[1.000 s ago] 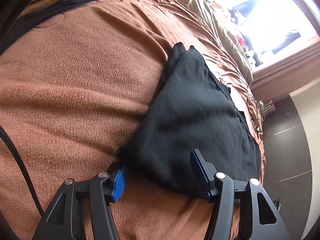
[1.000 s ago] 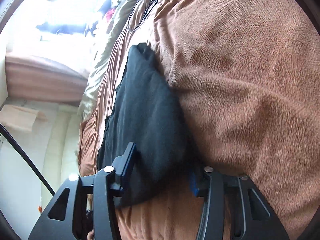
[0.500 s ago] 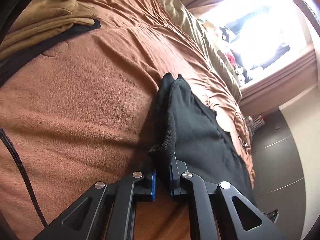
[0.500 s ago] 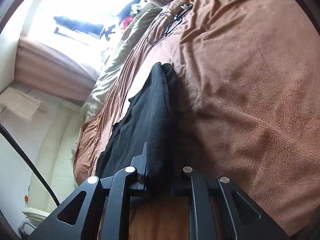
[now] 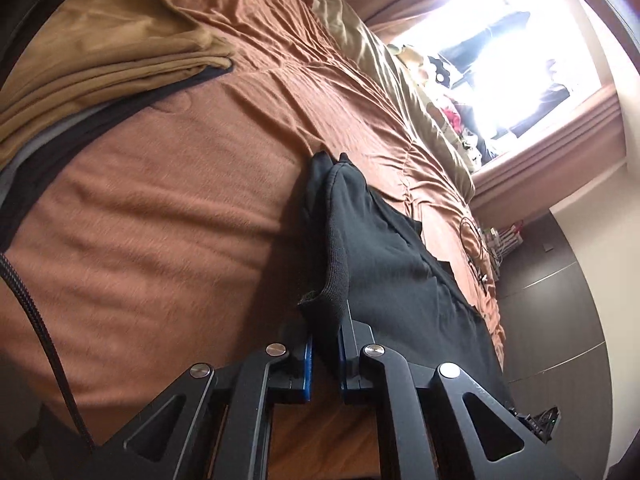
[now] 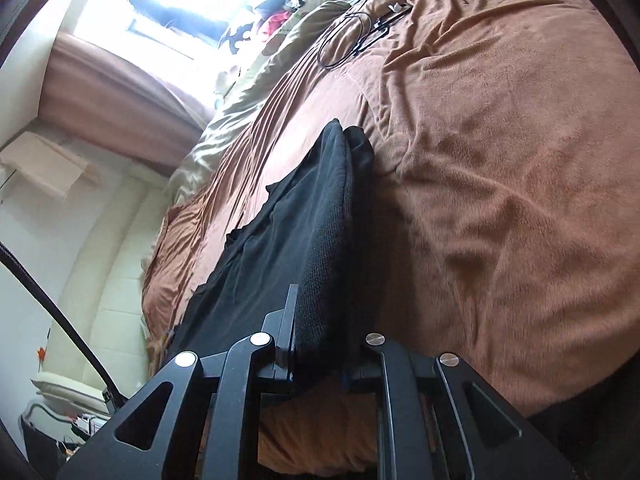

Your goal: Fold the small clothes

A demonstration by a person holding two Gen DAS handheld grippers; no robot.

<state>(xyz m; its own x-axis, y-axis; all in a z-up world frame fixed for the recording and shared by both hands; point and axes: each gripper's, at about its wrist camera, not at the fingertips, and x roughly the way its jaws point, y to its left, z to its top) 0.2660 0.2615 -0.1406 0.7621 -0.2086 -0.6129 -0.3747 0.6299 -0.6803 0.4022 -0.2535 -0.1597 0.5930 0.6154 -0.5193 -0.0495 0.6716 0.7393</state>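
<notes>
The black garment [image 5: 384, 248] lies on the brown blanket [image 5: 168, 208] of the bed, its near hem raised. We see 2 grippers clamped on that hem: the left gripper [image 5: 325, 354] at one corner, the right gripper [image 6: 320, 344] at the other.

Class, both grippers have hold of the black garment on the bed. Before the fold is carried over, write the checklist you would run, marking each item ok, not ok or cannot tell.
1. Left gripper shut on the black garment: ok.
2. Right gripper shut on its ribbed edge: ok.
3. Gripped edge raised off the brown blanket: ok.
4. Far part of the garment lying flat: cannot tell.
5. Landing area free of the tan clothes pile: ok.
6. Black cable apart from the garment: ok.
</notes>
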